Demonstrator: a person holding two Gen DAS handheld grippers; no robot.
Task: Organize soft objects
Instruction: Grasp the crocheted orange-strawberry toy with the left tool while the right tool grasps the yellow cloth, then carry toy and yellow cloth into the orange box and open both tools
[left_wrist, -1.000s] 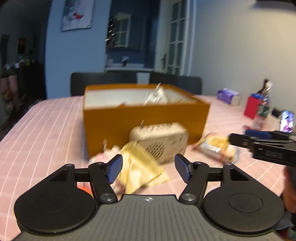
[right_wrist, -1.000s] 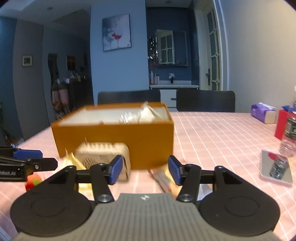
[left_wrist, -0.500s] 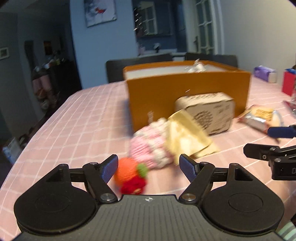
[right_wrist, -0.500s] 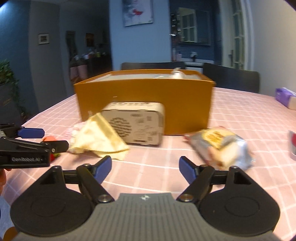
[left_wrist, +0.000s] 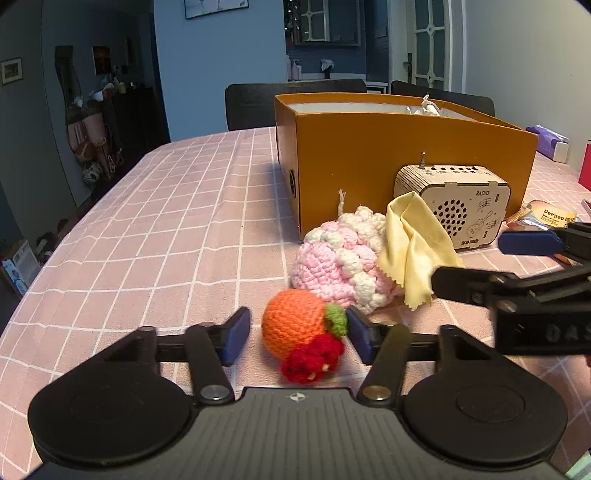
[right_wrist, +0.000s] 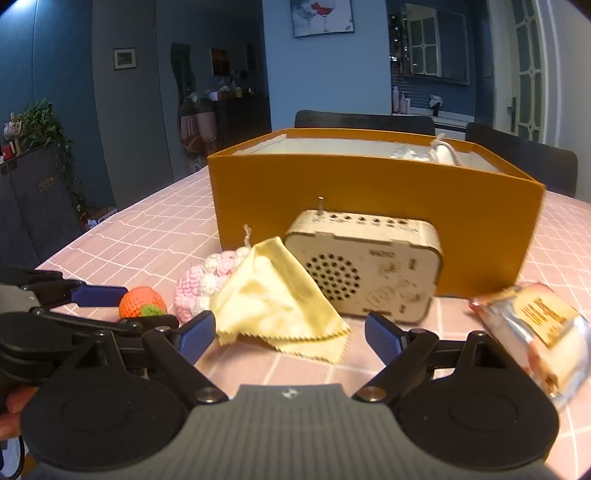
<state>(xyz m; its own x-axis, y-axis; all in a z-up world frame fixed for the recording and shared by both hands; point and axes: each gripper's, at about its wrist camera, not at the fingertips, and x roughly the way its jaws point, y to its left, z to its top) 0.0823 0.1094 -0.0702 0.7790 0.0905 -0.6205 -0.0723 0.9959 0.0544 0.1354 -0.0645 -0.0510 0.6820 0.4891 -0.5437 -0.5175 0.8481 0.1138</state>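
The orange ball (left_wrist: 293, 322) sits directly between the wide-open left claw (left_wrist: 297, 338) fingers; the right claw (right_wrist: 290, 336) is wide, empty.

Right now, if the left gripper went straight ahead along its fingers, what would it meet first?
The left gripper, jaws open, already brackets the orange crocheted fruit with a green leaf and red tuft. That comes first, probably; the pink-and-white crocheted ball lies just behind.
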